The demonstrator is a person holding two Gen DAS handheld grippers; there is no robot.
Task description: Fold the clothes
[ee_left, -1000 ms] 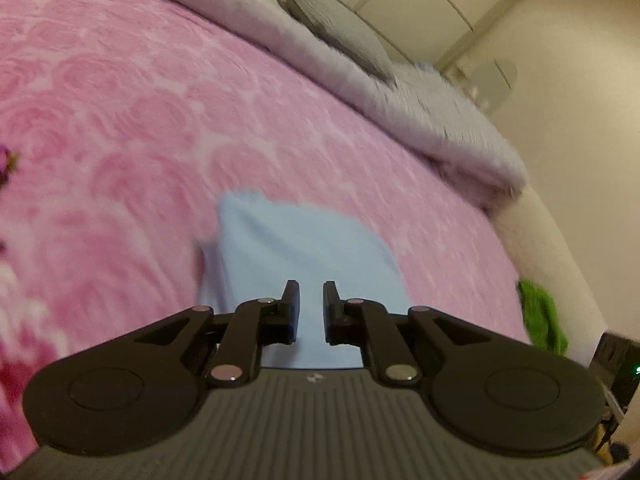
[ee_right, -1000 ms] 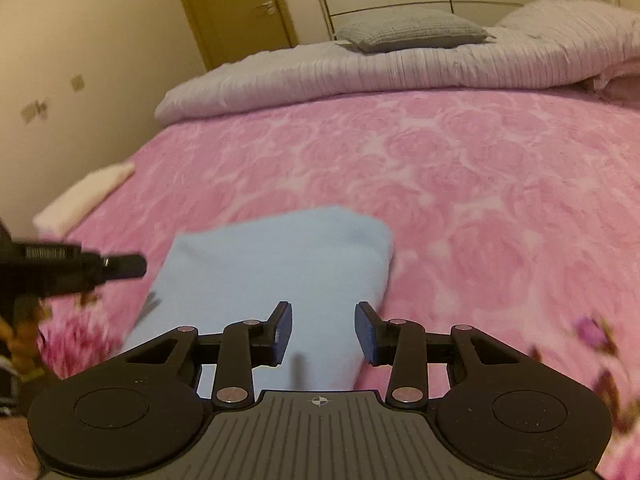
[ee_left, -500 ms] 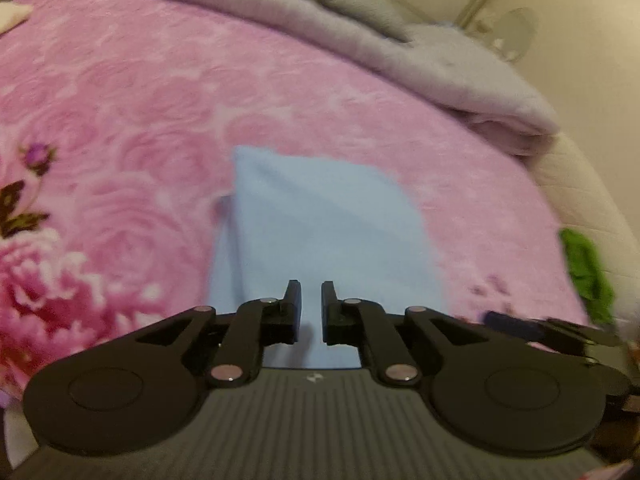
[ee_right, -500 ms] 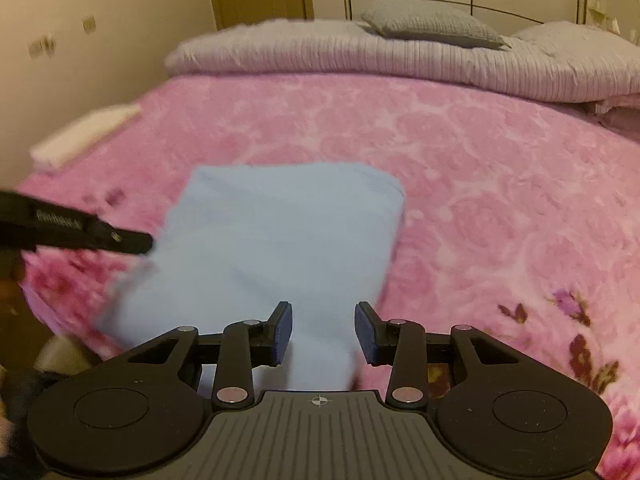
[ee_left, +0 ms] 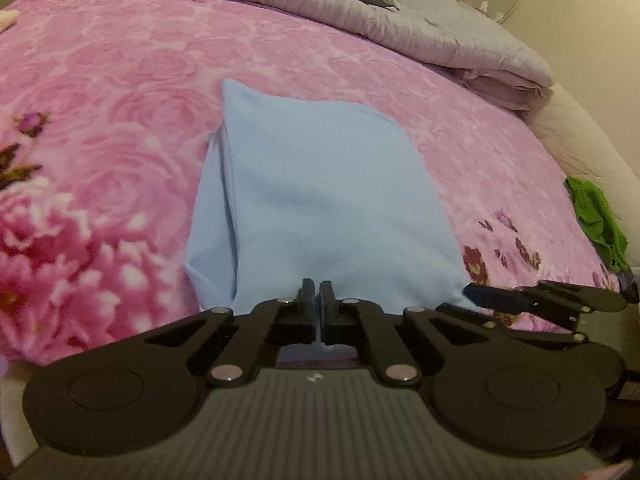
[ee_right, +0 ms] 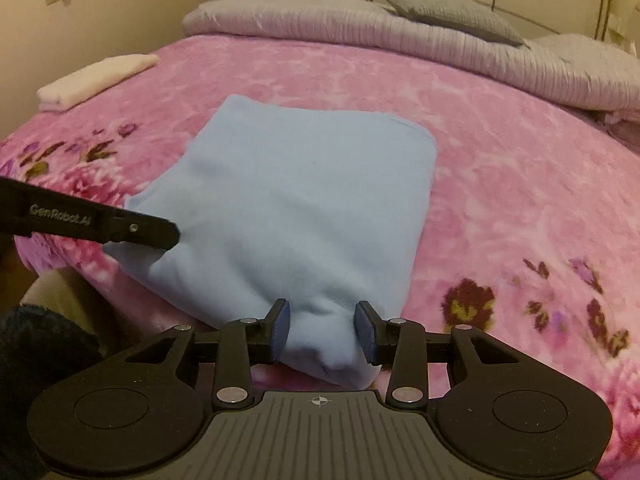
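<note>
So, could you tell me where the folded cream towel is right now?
In the right wrist view the folded cream towel lies at the far left edge of the pink bedspread, beyond the blue garment.

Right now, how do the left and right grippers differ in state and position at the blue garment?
The left gripper is shut, apparently pinching the blue garment at its near edge; the right gripper is open, its fingers straddling the near corner. The left sits further left along that edge than the right. Both are low at the garment's near side on the pink blanket.
</note>
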